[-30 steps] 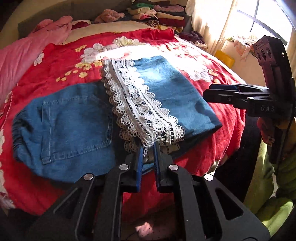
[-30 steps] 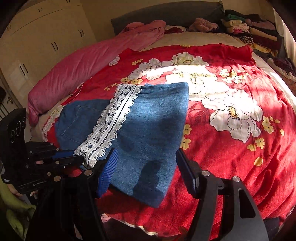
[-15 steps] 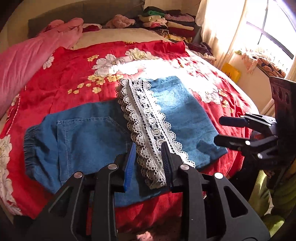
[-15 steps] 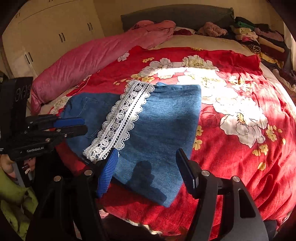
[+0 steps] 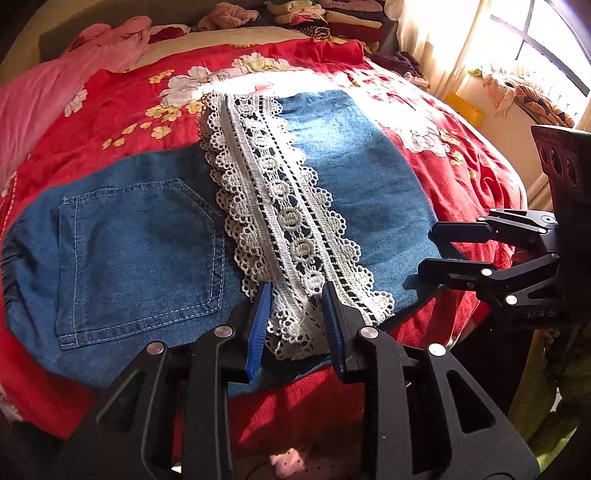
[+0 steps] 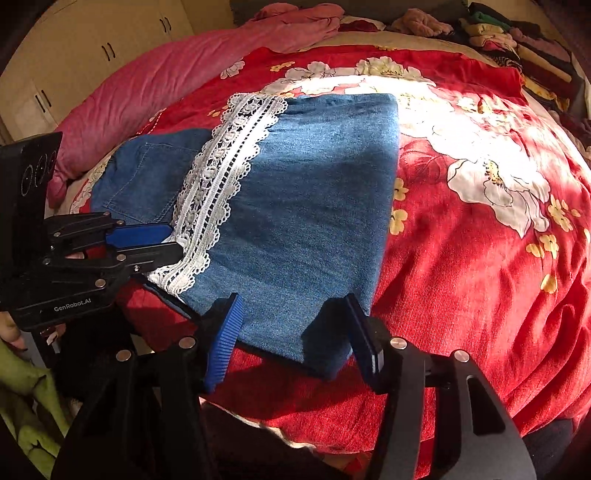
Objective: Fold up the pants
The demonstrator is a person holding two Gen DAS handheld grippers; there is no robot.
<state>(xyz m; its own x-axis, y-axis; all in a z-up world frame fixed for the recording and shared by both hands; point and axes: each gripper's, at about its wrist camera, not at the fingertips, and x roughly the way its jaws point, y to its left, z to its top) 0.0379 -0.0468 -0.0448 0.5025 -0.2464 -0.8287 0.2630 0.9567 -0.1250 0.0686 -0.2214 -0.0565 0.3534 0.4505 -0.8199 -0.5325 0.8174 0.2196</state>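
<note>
Blue denim pants (image 5: 140,240) lie folded on the red floral bedspread, the leg part (image 6: 306,221) laid over the seat part with its white lace hem band (image 5: 280,218) on top. My left gripper (image 5: 297,295) is open, its jaws on either side of the lace band's near end; it also shows in the right wrist view (image 6: 166,240). My right gripper (image 6: 291,314) is open, straddling the near edge of the folded leg; it shows in the left wrist view (image 5: 428,247) at the denim's right corner.
The bed's red floral cover (image 6: 480,206) extends to the right and far side. A pink quilt (image 6: 155,96) lies along the far left. Stacked clothes (image 5: 343,18) sit at the headboard. A window and curtain (image 5: 480,48) are at the right.
My left gripper let go of the lace hem and opened wider. Both grippers moved closer in over the pants' near edge. The pants lie still.
</note>
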